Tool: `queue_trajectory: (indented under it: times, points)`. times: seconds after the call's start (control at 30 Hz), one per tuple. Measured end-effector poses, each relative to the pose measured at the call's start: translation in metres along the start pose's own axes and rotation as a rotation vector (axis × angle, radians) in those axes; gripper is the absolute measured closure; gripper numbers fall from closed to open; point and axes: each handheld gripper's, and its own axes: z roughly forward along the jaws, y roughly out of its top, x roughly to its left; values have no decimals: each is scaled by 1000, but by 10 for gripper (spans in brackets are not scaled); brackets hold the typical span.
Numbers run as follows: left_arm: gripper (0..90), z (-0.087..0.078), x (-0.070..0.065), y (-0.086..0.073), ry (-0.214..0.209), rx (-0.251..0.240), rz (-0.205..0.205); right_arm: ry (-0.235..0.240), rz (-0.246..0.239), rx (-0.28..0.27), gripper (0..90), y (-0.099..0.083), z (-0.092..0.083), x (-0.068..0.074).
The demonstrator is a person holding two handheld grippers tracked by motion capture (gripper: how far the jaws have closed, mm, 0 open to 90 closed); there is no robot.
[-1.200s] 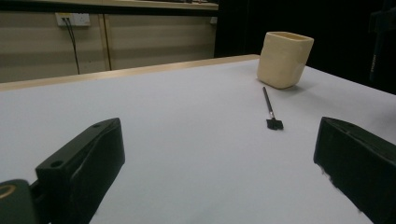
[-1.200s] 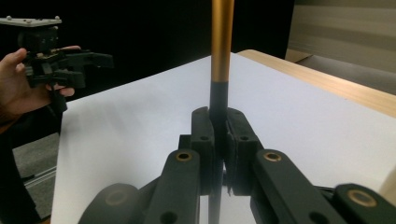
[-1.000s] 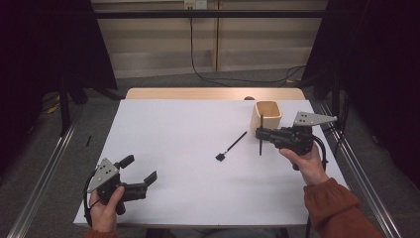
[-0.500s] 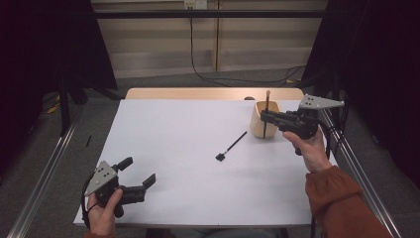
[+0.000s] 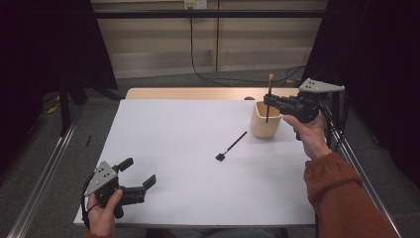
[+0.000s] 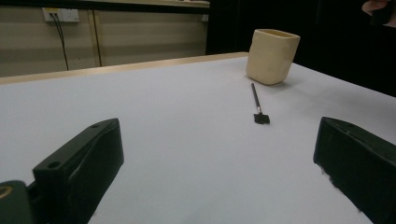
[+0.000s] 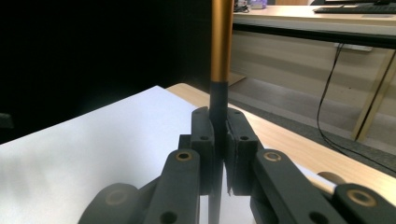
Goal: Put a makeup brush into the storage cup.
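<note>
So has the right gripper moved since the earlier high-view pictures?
Yes. The right gripper, shut on the thin orange-and-black brush, moved up and away, from beside the beige wooden cup to above it.

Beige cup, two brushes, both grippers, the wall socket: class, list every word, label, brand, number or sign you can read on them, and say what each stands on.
None can be read.
Beige cup: plain, no print.
Brush on the table: no marking visible.
Brush in the right gripper: orange and black handle, no lettering.
Left gripper: grey plate with holes, no text.
Wall socket: too small to show any marking.
</note>
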Motion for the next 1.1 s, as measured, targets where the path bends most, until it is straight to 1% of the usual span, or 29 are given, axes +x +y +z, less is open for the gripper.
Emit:
queue_trajectory:
  times: [0.07,0.13,0.27,0.33,0.4,0.5,0.57,0.67,0.9,0.97,1.0,1.1]
  points:
    - [16,0,0,0,2,2,4,-7,2,0,837,2,2,-3]
    - [16,0,0,0,6,0,-1,-19,-3,2,837,5,4,-5]
    - [16,0,0,0,3,1,-1,-37,2,-10,837,9,8,-11]
    - [16,0,0,0,1,4,4,-51,4,-5,838,9,11,-14]
    - [16,1,0,0,-4,3,-4,-62,5,-11,837,10,13,-18]
    - [16,0,0,0,-15,7,-5,-58,17,-14,837,12,17,-24]
    - [16,0,0,0,-15,11,-1,-60,9,-14,837,14,19,-25]
    - [16,0,0,0,-14,10,-5,-76,7,-12,837,15,24,-30]
    - [20,0,1,-1,-21,13,-1,-115,34,5,837,6,34,-43]
    - [20,0,2,-1,-26,15,-6,-118,33,9,837,5,35,-44]
    - [20,1,2,-2,-21,9,-14,-116,29,11,837,5,36,-44]
    - [21,0,3,-1,-15,9,-13,-119,26,23,837,2,37,-44]
